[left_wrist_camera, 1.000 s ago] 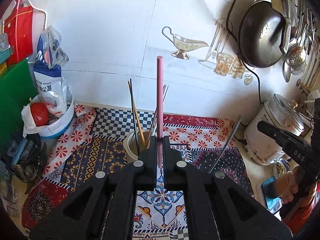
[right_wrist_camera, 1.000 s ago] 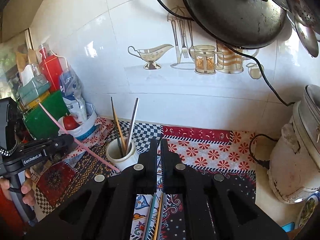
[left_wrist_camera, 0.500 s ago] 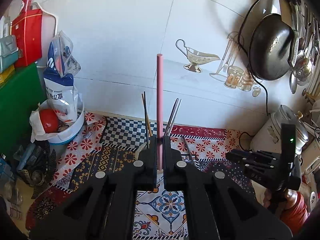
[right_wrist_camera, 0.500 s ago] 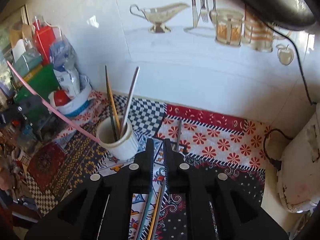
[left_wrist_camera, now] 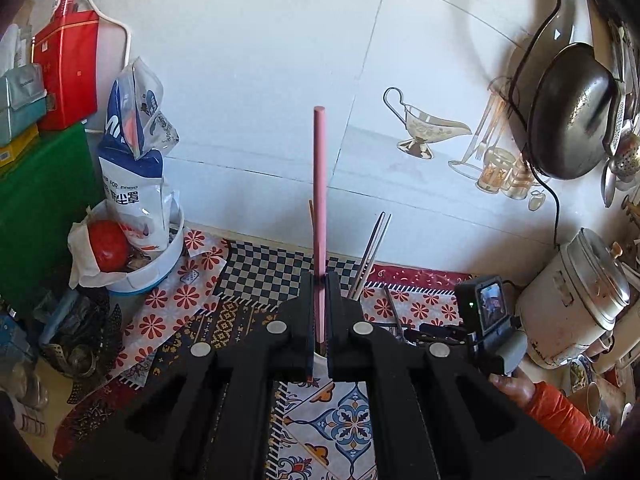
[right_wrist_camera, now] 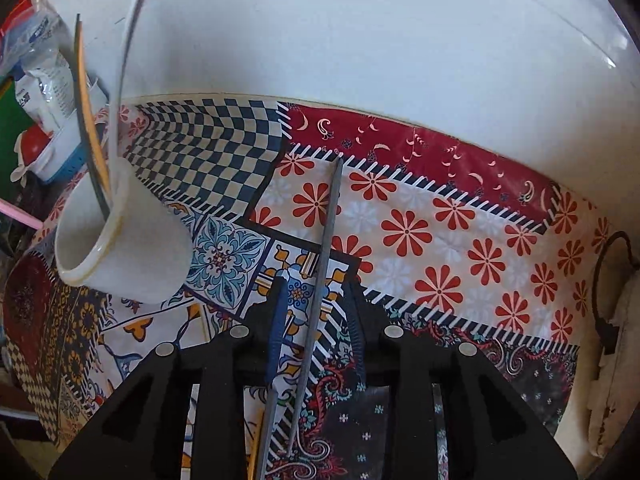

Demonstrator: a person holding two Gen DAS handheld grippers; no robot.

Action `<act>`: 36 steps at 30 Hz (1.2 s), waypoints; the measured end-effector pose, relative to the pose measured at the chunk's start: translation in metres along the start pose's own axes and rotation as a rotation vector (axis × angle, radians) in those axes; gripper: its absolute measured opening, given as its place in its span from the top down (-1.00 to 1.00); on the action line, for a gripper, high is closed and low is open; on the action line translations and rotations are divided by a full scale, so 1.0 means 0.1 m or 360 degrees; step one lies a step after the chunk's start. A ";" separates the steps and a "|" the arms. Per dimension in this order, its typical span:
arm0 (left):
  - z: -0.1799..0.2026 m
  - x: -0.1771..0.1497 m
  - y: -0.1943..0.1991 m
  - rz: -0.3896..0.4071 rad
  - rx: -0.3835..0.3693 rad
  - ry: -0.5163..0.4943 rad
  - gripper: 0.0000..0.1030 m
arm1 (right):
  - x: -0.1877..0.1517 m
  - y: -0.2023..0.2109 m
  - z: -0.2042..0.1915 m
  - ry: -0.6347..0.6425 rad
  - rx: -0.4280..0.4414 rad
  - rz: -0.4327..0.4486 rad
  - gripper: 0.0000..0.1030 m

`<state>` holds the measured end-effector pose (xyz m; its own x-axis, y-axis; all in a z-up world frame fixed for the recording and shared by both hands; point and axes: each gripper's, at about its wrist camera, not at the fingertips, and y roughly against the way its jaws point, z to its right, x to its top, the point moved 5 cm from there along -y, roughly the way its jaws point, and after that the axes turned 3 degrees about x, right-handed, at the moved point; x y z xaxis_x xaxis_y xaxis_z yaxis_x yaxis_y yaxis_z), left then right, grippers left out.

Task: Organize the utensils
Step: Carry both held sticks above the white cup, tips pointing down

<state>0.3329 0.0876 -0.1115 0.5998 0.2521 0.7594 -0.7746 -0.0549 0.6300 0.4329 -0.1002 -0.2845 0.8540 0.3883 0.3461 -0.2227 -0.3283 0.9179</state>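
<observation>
My left gripper (left_wrist_camera: 319,280) is shut on a pink chopstick (left_wrist_camera: 320,200) that stands upright in front of the wall. Below its fingers peeks the rim of a white cup (left_wrist_camera: 318,358) holding metal chopsticks (left_wrist_camera: 372,252). My right gripper (right_wrist_camera: 316,286) points steeply down at the patterned cloth (right_wrist_camera: 440,240), its jaws opening. A grey metal chopstick (right_wrist_camera: 324,264) lies on the cloth between them, not pressed by the pads. A blue chopstick (right_wrist_camera: 278,320) lies along the left finger. The white cup (right_wrist_camera: 120,240) stands to the left, with a white chopstick (right_wrist_camera: 128,40) and an orange one (right_wrist_camera: 88,100) in it.
A white rice cooker (left_wrist_camera: 576,300) stands at the right, with a black wok (left_wrist_camera: 572,112) hanging above it. At the left are a bowl with a red fruit (left_wrist_camera: 108,244), a bag (left_wrist_camera: 136,160) and a green box (left_wrist_camera: 36,208). A black cable (right_wrist_camera: 604,280) lies near the cloth's right edge.
The right gripper has dropped close to the cloth and tipped downward, and its jaws have parted around the grey chopstick. The left gripper has drifted a little, still holding the pink chopstick.
</observation>
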 end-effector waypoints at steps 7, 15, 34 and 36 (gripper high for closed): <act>0.01 0.01 -0.13 -0.0027 0.0007 0.0001 0.94 | 0.12 -0.27 0.03 -0.0004 -0.0036 -0.0047 0.53; 0.03 0.00 -0.23 -0.0061 0.0012 -0.0005 0.94 | 0.12 -0.39 0.06 0.0016 -0.0105 -0.0030 0.70; 0.12 -0.01 -0.20 -0.0058 0.0006 -0.0042 0.94 | 0.10 0.66 0.23 -0.0121 0.0069 0.0288 0.90; 0.12 -0.01 -0.20 -0.0056 0.0008 -0.0046 0.94 | 0.18 0.91 0.15 -0.0102 0.0102 0.0376 0.90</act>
<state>0.3504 0.0765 -0.1230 0.6324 0.2258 0.7410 -0.7518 -0.0515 0.6573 0.4346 -0.1366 -0.1974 0.8103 0.2393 0.5349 -0.3915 -0.4581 0.7980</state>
